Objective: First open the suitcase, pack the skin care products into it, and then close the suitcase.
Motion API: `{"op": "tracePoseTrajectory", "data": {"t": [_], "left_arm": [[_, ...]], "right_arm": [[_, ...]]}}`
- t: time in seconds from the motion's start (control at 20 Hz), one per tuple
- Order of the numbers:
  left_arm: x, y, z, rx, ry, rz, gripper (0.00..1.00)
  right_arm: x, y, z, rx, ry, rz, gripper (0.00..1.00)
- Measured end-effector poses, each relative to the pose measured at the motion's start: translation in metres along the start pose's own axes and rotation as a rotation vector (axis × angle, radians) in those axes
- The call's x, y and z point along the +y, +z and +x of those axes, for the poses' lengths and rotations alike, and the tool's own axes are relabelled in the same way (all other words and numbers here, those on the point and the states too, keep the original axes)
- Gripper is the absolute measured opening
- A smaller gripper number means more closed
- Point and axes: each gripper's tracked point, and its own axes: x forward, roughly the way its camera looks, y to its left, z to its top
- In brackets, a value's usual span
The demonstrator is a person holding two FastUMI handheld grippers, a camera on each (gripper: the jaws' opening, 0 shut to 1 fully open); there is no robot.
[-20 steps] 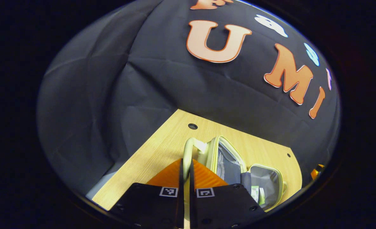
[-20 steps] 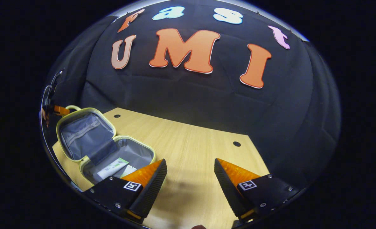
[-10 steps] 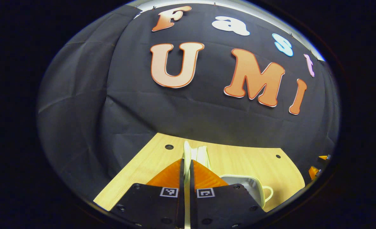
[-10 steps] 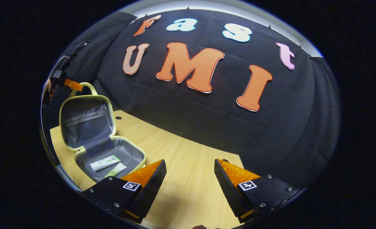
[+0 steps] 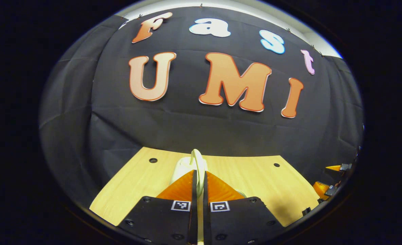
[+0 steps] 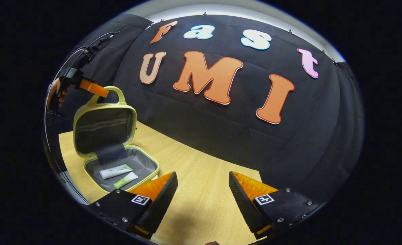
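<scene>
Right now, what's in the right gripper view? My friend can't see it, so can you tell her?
An open suitcase sits on a wooden table with two skin care tubes inside, its lid upright. The left gripper pinches the lid's handle; the right gripper is open.

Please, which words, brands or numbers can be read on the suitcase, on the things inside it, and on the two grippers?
White tube: green print, too small to read.
Green tube: print too small to read.
Suitcase: no text can be seen.
Right gripper: square black-and-white markers, no words.
Left gripper, shut on the handle: the same kind of markers, no words.
</scene>
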Motion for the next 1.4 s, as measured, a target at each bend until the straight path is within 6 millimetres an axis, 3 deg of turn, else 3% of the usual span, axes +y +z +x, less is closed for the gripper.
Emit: {"op": "tracePoseTrajectory", "data": {"t": [0.15, 0.3, 0.6, 0.8, 1.0, 1.3, 1.4], "left_arm": [[-0.041, -0.009, 0.007, 0.01, -0.032, 0.029, 0.06], [-0.09, -0.033, 0.016, 0.052, -0.107, 0.023, 0.07], [-0.168, -0.104, 0.034, 0.176, -0.19, 0.1, 0.07], [-0.196, -0.142, 0.047, 0.244, -0.166, 0.225, 0.07], [-0.208, -0.169, 0.057, 0.296, -0.136, 0.3, 0.07], [-0.217, -0.194, 0.061, 0.343, -0.124, 0.284, 0.18], [-0.246, -0.197, 0.054, 0.333, -0.204, 0.213, 0.24]], "right_arm": [[-0.002, -0.008, -0.004, 0.001, 0.01, 0.008, 0.96], [-0.008, -0.01, -0.011, -0.002, 0.021, 0.014, 0.96], [-0.02, -0.024, -0.019, 0.01, 0.04, 0.043, 0.96], [-0.029, -0.031, -0.025, 0.007, 0.048, 0.05, 0.96], [-0.034, -0.034, -0.026, 0.003, 0.062, 0.068, 0.96], [-0.047, -0.033, -0.028, -0.013, 0.065, 0.073, 0.96], [-0.05, -0.036, -0.027, -0.011, 0.064, 0.078, 0.96]]}}
